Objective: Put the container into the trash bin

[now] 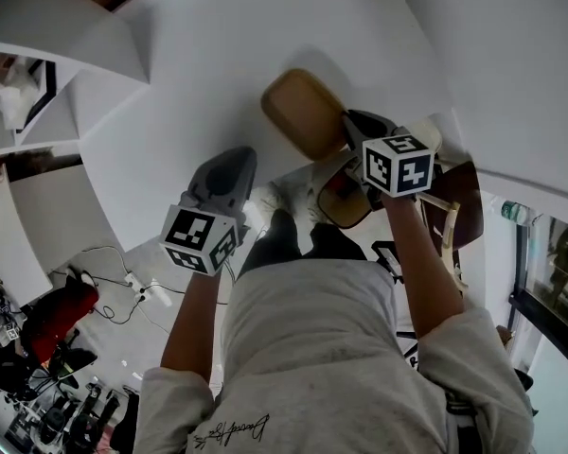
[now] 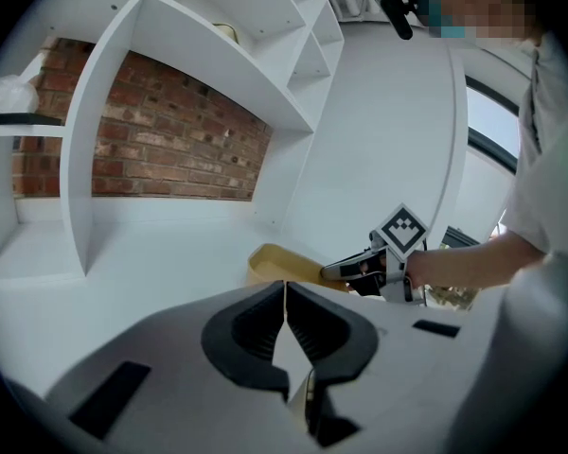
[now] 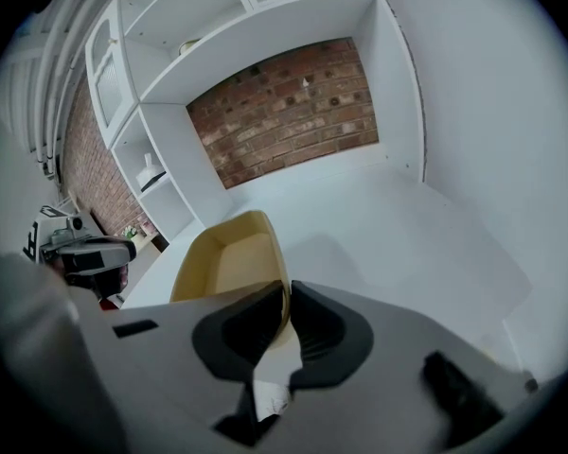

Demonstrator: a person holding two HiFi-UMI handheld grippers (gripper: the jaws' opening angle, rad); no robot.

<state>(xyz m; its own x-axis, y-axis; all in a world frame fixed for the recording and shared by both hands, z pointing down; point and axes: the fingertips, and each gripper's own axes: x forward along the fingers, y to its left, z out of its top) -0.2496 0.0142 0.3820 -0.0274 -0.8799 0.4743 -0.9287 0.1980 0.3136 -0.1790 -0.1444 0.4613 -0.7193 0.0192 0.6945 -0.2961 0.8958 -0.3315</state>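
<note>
- The right gripper has its two dark jaws pressed together on the thin side wall of the tan container. One jaw is inside the rim and the other outside.
- In the head view, the right gripper reaches forward from the person's right arm. Its marker cube faces up, and its tip meets the near right edge of the container.
- The left gripper has its jaws closed against each other with only a hairline seam between them, and it holds nothing.
- In the head view, the left gripper is to the left of the container, apart from it and nearer the person.
- The container is a shallow tan tub with rounded corners, open at the top. The right gripper view looks into it and shows only its own plain tan floor and walls.
- The container is above the white counter and casts a soft shadow on it. I cannot tell whether its base touches the surface.
- The left gripper view shows the container beyond the closed jaws, with the right gripper on its right side.
- White shelves with a red brick wall behind them rise at the back of the counter.
- One side shelf holds a small white object, too small to identify.
</note>
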